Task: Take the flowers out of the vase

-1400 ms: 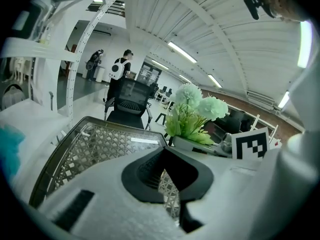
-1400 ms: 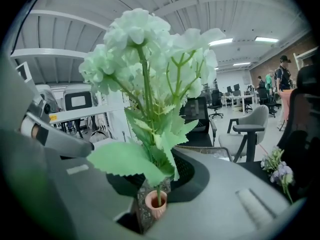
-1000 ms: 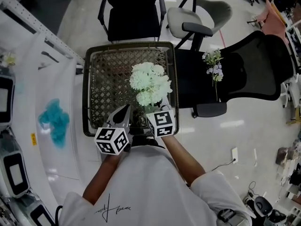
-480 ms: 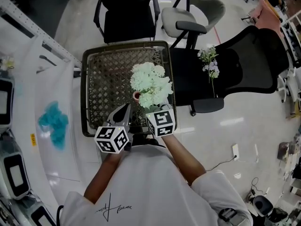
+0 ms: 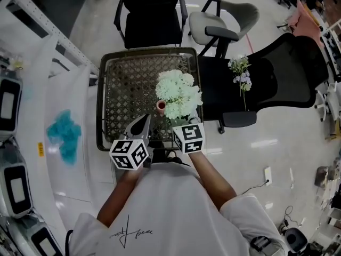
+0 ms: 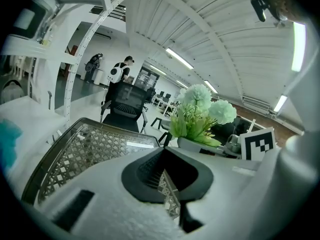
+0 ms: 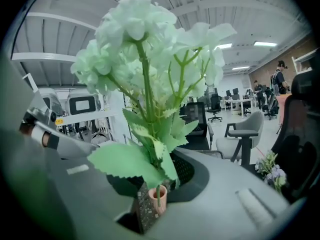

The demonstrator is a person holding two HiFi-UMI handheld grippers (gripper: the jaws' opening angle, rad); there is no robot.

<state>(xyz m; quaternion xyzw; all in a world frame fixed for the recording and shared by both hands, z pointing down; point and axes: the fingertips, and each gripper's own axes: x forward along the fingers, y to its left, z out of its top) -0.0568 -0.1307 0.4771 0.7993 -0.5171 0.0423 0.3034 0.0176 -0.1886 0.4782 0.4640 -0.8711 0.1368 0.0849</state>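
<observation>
A bunch of pale green-white flowers [image 5: 178, 92] [image 7: 145, 49] rises from my right gripper [image 5: 180, 122] [image 7: 158, 183], which is shut on the stems just under the leaves. Just below the jaws a small pink vase [image 5: 161, 106] [image 7: 161, 200] stands on the wicker table [image 5: 122, 84]. Its mouth shows at the left edge of the blooms. One stem end lines up with that mouth; I cannot tell whether it is inside. My left gripper [image 5: 143, 122] [image 6: 167, 176] hovers over the table's near edge, left of the vase, shut and holding nothing. The flowers [image 6: 202, 109] stand to its right.
A black chair [image 5: 277, 73] right of the table carries a purple flower sprig [image 5: 241, 71]. A grey chair [image 5: 221, 23] and another black chair [image 5: 152, 15] stand behind the table. A white bench [image 5: 58, 100] with a teal cloth [image 5: 64, 135] runs along the left.
The flower bunch has shifted right with my right gripper, and the pink vase, hidden under the blooms a second ago, now shows beside them. The left gripper has stayed put.
</observation>
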